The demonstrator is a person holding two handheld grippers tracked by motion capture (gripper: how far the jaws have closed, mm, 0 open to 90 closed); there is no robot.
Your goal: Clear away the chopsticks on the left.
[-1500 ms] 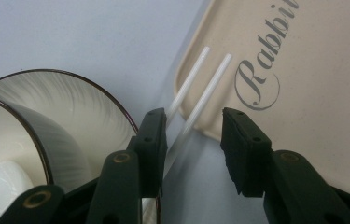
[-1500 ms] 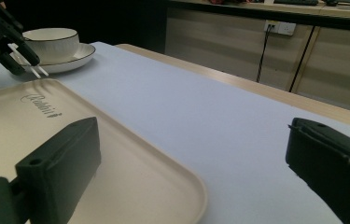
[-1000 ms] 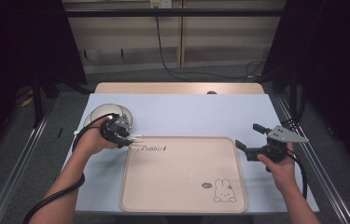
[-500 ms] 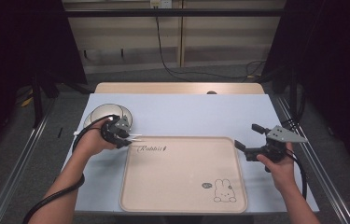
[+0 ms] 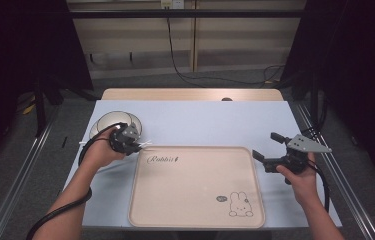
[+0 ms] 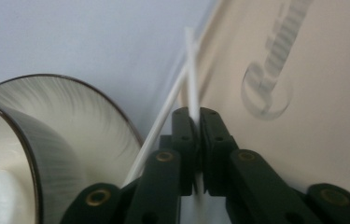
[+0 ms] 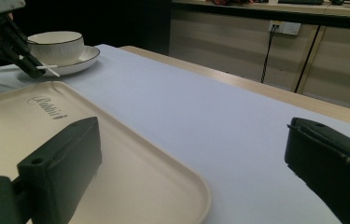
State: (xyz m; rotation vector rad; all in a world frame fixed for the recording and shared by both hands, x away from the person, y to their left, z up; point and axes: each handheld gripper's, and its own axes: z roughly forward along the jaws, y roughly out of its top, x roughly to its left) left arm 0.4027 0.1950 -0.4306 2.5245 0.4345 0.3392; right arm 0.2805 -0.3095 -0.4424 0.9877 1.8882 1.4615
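Observation:
My left gripper (image 5: 142,146) lies at the far left corner of the beige tray (image 5: 195,200), its jaws shut on a thin white stick (image 6: 190,70). The jaws have just been closing with that stick between the pads. A second white stick (image 6: 163,116) runs beside the left jaw and crosses the first; whether it is clamped I cannot tell. In the right gripper view the left gripper (image 7: 35,70) holds the stick (image 7: 49,70) low over the tray's corner. My right gripper (image 5: 266,145) is open at the tray's right edge, with nothing between its jaws (image 7: 193,140).
A striped bowl (image 5: 115,122) sits on a white plate (image 7: 86,56) just behind the left gripper, close to its jaws (image 6: 9,154). The tray carries a "Rabbit" script (image 5: 162,159) and a rabbit drawing (image 5: 240,205). A pale blue cover (image 5: 210,125) lies over the table.
The left gripper's jaws have drawn together on the white stick. Both hands have kept their places.

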